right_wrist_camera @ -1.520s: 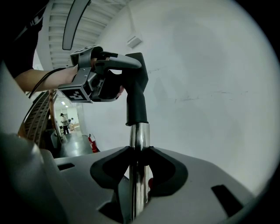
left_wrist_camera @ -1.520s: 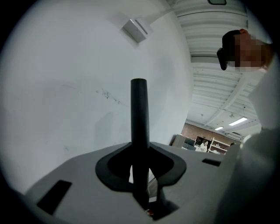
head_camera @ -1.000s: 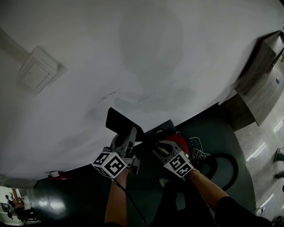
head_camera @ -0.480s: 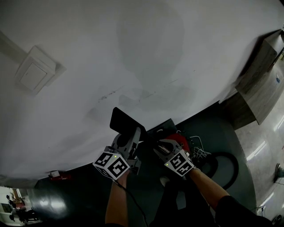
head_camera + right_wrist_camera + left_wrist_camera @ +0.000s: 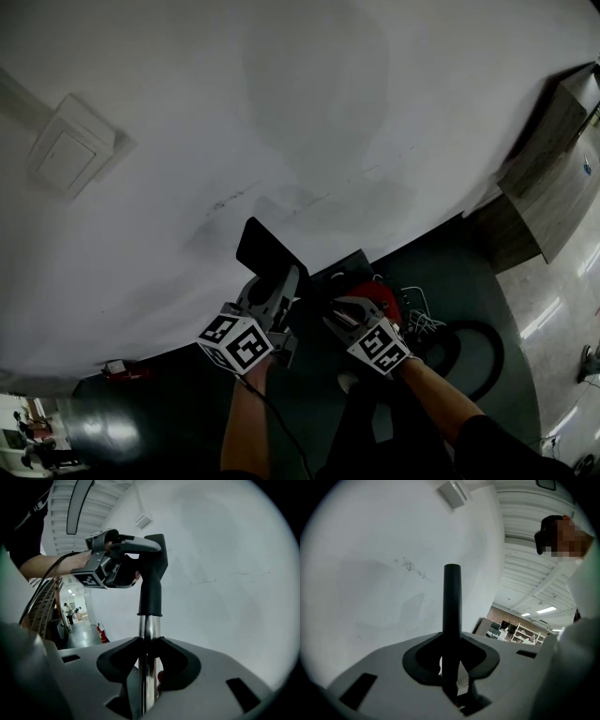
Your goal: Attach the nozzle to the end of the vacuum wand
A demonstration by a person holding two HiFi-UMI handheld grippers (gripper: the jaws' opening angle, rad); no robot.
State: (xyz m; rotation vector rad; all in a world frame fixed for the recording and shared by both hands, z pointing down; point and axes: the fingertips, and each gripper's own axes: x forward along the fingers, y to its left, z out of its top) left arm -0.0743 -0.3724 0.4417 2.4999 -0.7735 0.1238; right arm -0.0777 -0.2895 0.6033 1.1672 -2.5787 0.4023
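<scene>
The black flat nozzle (image 5: 269, 251) stands in front of the white wall, and my left gripper (image 5: 281, 283) is shut on its lower part. In the left gripper view the nozzle (image 5: 452, 606) shows edge-on as a dark upright bar between the jaws. My right gripper (image 5: 340, 309) is shut on the chrome vacuum wand (image 5: 147, 630), which rises between its jaws. The nozzle's black collar (image 5: 151, 597) sits over the wand's top end. Higher up, the left gripper (image 5: 133, 562) clamps the nozzle head (image 5: 157, 550).
A red vacuum body (image 5: 382, 298), a white cable tangle (image 5: 419, 324) and a looped black hose (image 5: 476, 352) lie on the dark floor to the right. A wooden cabinet (image 5: 553, 178) stands far right. A white wall plate (image 5: 66, 155) is at upper left.
The left gripper has rolled a little, and the nozzle has tilted slightly up and to the right. The right gripper and the wand have kept still.
</scene>
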